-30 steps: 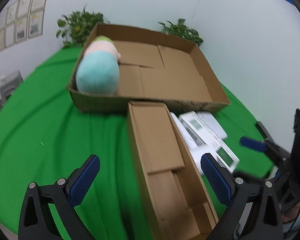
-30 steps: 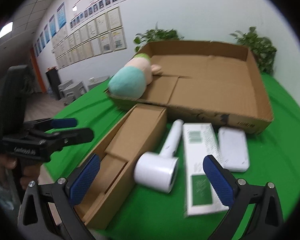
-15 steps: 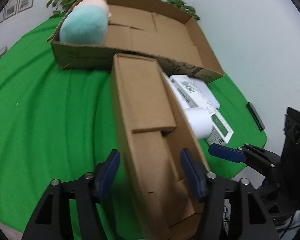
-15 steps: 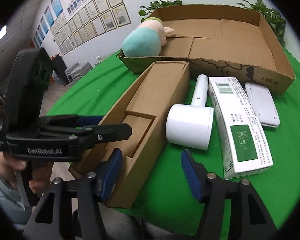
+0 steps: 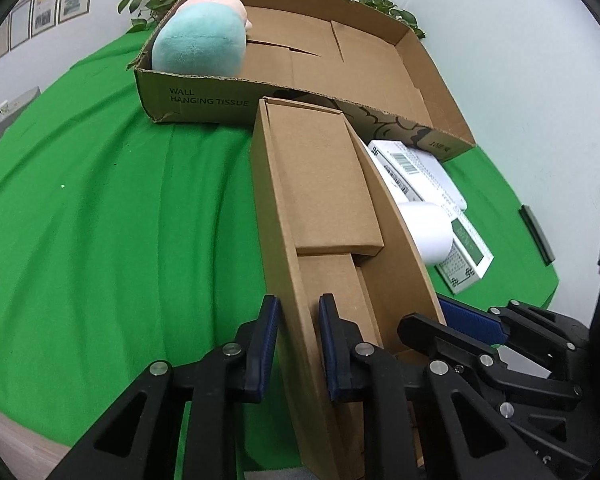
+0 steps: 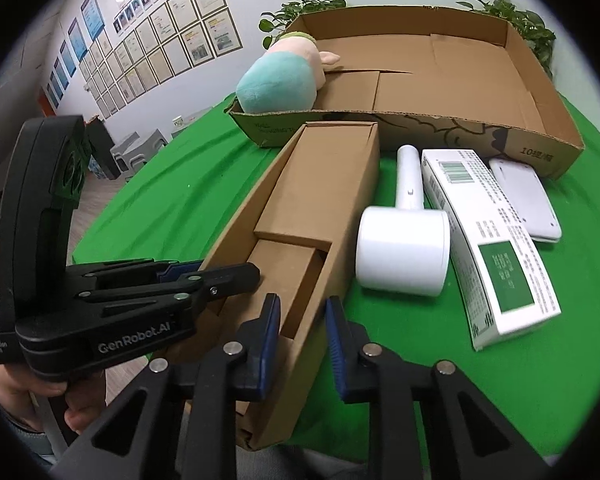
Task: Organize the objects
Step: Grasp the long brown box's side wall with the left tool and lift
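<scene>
Cardboard box (image 5: 320,184) walls sit between both closing hand-held grippers, left (image 5: 298,344) and right (image 6: 302,336).

I seem to be working in an office or company demo room; rows of framed certificates (image 6: 168,44) and portrait photos cover one white wall; grey stools (image 6: 140,148) stand behind; potted plants (image 6: 300,8) edge a table under a green cloth (image 5: 100,220).
</scene>
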Demonstrator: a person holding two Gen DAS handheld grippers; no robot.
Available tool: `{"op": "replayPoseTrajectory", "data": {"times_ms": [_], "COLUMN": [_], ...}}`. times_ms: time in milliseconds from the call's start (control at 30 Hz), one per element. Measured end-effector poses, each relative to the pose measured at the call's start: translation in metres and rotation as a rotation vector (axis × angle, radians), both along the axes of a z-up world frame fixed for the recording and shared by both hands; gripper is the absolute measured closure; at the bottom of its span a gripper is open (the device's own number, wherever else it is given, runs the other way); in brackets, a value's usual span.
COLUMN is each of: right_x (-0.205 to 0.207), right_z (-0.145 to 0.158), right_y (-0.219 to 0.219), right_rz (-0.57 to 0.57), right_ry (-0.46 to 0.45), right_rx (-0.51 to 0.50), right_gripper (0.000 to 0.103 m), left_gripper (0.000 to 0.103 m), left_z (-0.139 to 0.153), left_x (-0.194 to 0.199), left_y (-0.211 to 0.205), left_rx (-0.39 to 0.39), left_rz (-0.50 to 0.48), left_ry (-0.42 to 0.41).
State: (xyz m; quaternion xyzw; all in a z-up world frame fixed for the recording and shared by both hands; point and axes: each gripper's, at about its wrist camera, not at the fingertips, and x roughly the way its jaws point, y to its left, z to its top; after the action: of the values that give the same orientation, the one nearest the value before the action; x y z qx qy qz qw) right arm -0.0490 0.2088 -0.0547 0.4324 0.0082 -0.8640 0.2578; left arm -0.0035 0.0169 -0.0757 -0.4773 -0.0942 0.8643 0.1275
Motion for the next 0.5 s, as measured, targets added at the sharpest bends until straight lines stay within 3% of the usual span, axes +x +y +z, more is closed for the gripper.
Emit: {"op": "replayPoseTrajectory", "data": {"times_ms": [367, 500], "right_x": [-0.002, 0.005], "right_z": [-0.004, 0.006], "right_y": [-0.007, -0.005], "right_rz": [-0.023, -0.024], "right_ry": [0.027, 0.082], "right_rx": [0.035, 0.019], "right_gripper": [0.08, 0.08], "left_gripper": [0.087, 0.089], "left_z": [0.001, 0.011], "left_x": [0.005, 0.014], "left_y": [0.002, 0.007], "left_rx": [-0.018, -0.051], "left_rz": [0.026, 0.029], "left_ry": [0.012, 0.074]}}
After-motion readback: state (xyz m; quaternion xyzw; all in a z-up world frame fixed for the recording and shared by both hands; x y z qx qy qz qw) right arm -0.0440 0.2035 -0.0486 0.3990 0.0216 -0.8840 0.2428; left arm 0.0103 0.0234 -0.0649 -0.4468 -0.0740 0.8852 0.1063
